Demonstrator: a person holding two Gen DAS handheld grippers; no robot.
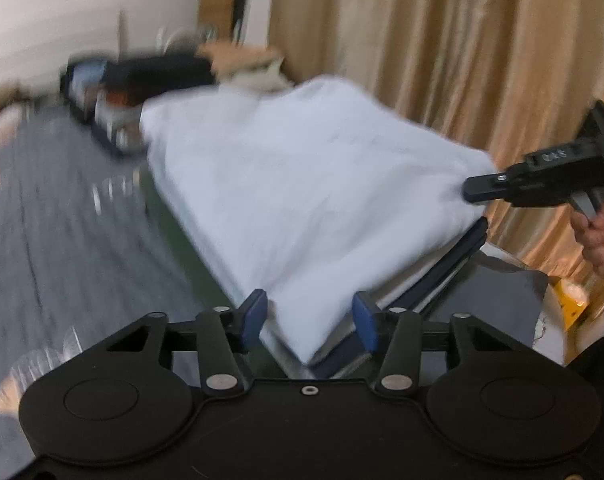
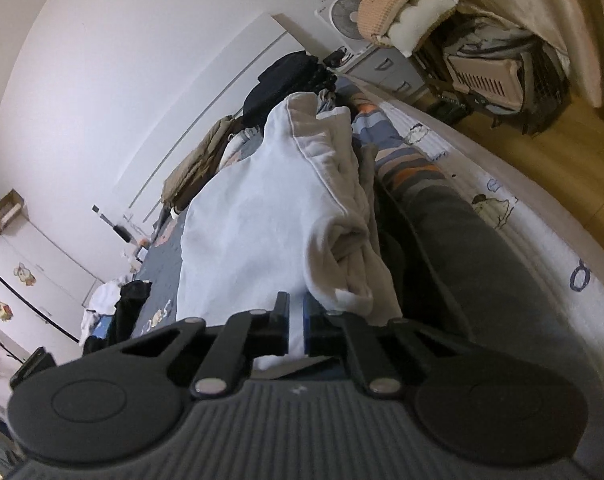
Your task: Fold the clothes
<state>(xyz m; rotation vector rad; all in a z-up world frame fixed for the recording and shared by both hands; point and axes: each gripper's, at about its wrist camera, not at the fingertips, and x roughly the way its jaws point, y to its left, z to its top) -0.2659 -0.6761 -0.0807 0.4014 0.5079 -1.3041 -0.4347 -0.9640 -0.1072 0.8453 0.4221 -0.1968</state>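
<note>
My right tongs (image 2: 296,330) are clamped on the near edge of the white garment (image 2: 258,216), a thin fold of cloth pinched between the 2 blue pads. My left tongs (image 1: 311,320) stand part open, the garment's near corner lying between the pads (image 1: 256,314); the blur keeps me from telling whether they touch it.

The garment lies on the bed, over a striped cloth (image 2: 397,160) and a dark grey one (image 2: 481,248). Its long axis runs away from my right tongs toward the black pile (image 2: 290,80) at the far end.

Only the right view shows a tan basket (image 2: 485,76) on the wooden floor, contents unclear, a cushion (image 2: 405,4) stacked above it, and a white fan (image 2: 343,12). Only the left view shows my right hand (image 1: 599,236) holding its tongs against the beige curtain (image 1: 441,40), and the grey bedspread (image 1: 62,220).
</note>
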